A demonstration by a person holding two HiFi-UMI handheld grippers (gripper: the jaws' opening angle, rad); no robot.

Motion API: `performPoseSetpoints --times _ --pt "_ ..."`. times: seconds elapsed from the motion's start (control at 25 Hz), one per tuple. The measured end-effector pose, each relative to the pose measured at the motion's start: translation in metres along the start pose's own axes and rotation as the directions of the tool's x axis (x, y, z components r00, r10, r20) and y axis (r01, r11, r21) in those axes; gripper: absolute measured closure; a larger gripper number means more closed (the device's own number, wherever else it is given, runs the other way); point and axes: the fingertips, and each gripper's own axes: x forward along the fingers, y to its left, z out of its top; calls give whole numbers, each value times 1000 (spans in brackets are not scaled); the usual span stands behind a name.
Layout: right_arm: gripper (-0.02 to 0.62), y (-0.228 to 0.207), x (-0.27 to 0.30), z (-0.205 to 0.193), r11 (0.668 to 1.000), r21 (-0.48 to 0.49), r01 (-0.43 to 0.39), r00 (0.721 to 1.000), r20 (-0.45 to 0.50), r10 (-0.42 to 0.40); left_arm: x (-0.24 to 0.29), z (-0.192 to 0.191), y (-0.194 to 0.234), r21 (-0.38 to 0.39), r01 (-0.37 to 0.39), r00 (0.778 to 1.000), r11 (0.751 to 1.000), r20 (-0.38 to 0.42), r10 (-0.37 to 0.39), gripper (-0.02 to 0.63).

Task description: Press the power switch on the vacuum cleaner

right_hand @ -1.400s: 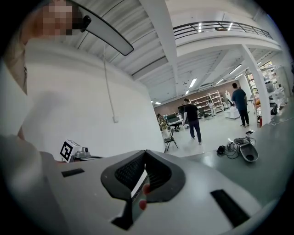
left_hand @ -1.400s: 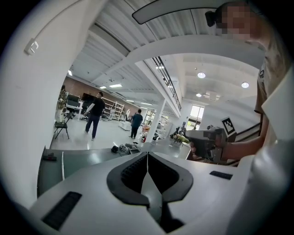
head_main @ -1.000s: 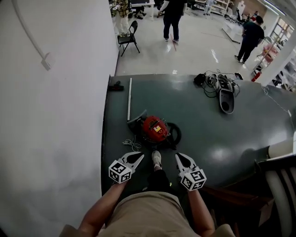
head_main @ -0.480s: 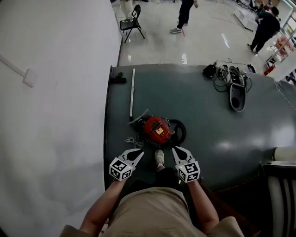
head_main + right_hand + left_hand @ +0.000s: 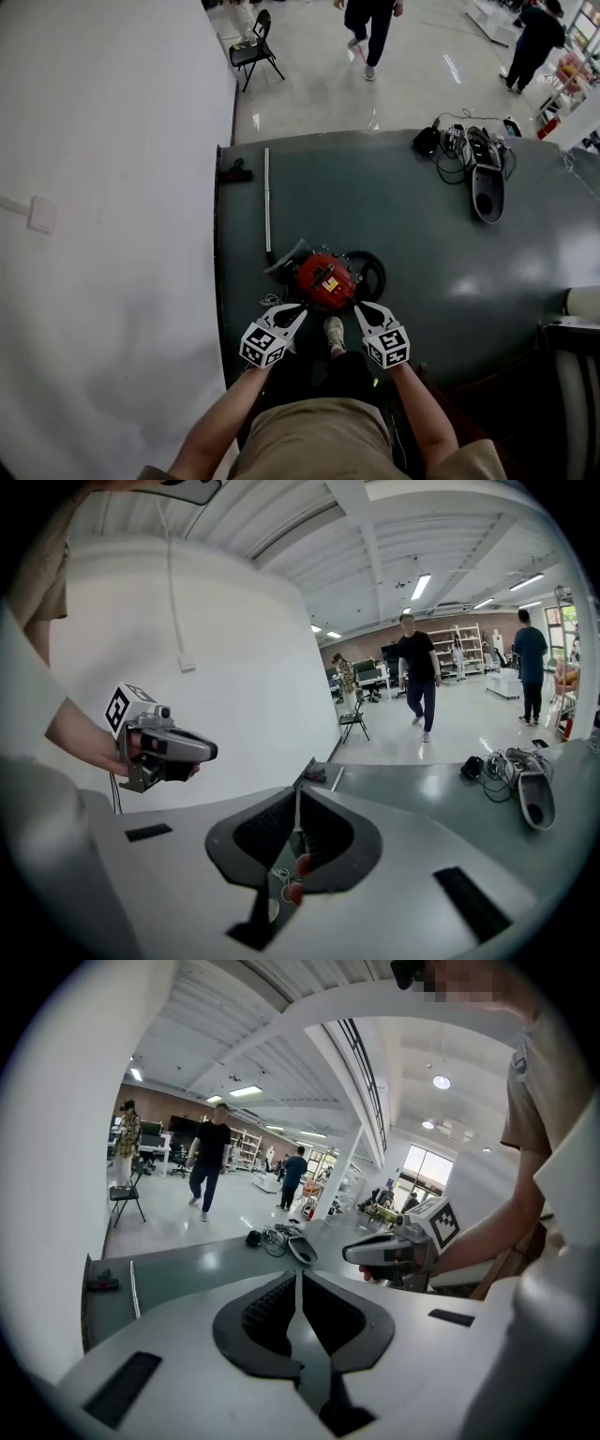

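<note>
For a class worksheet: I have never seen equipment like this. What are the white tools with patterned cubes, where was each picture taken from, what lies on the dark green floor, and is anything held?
No robot here: a person holds a two-jaw tool in each hand, the left gripper and the right gripper; the patterned cubes are part of them. The top-down picture comes from a camera on the person's head. The other two come from cameras riding on each gripper, looking along its jaws. On the dark green floor lie a red vacuum cleaner, a metal tube and, farther off, a nozzle with tangled cables. Both grippers have their jaws together and hold nothing; they hover near the vacuum cleaner.
</note>
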Motion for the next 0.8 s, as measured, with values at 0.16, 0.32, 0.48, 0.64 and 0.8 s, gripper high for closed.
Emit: performPoseSetpoints --times 0.16,0.32,0.48,0.64,0.8 --pt "580 -12 28 -21 997 33 68 997 -30 -67 20 -21 28 19 41 997 999 -67 -40 595" --pt "580 -28 64 -65 986 82 143 989 -61 -138 43 -56 57 33 76 990 997 -126 -71 595" --pt "580 -45 112 -115 981 75 179 978 -121 -169 72 -94 89 31 97 982 995 -164 -91 595" --pt "580 -55 160 -175 982 48 182 960 -226 -167 92 -132 113 10 101 974 995 -206 -97 594" --pt "578 -71 206 -237 982 15 188 927 -334 -173 108 -165 134 -18 97 969 995 -226 -99 595"
